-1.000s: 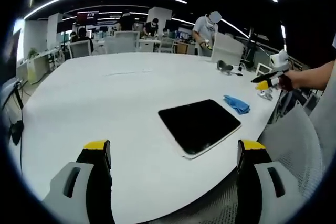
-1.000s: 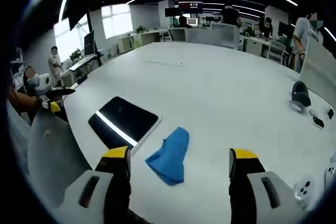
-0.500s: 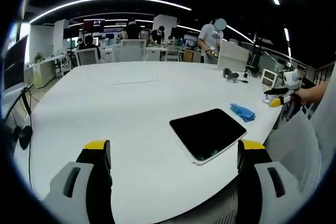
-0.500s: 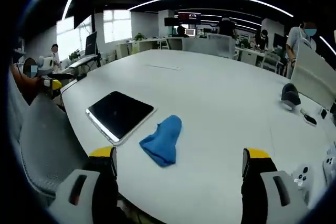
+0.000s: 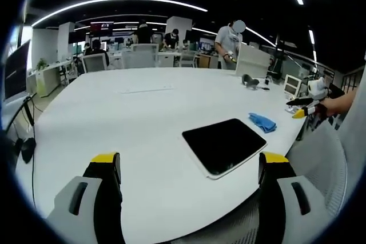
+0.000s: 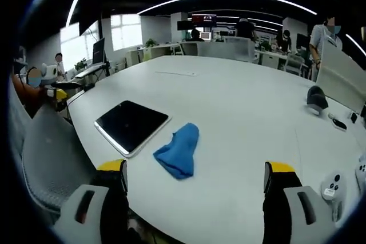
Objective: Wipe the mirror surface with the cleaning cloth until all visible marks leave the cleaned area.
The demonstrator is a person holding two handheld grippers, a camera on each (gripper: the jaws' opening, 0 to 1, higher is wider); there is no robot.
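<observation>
A dark rectangular mirror (image 5: 224, 145) (image 6: 131, 125) with a thin white edge lies flat near the curved edge of the white table (image 5: 114, 118) (image 6: 251, 118). Beside it a crumpled blue cleaning cloth (image 5: 262, 122) (image 6: 178, 150) rests on the tabletop, apart from the mirror. My left gripper (image 5: 189, 184) is open, held back from the mirror with nothing between its yellow-tipped jaws. My right gripper (image 6: 194, 190) is open too, a short way before the cloth. The right gripper (image 5: 303, 107) appears small at the right of the left gripper view; the left gripper (image 6: 57, 91) shows at the left of the right gripper view.
A grey mesh chair (image 5: 320, 170) (image 6: 51, 158) stands at the table edge by the mirror. A dark headset-like object (image 6: 315, 99) (image 5: 247, 79) and small devices (image 6: 334, 186) lie on the far side. Several people and desks fill the office behind.
Both views have steadied after rising and pulling back a second ago; the right gripper's jaws have spread wider. Mirror and cloth lie as before.
</observation>
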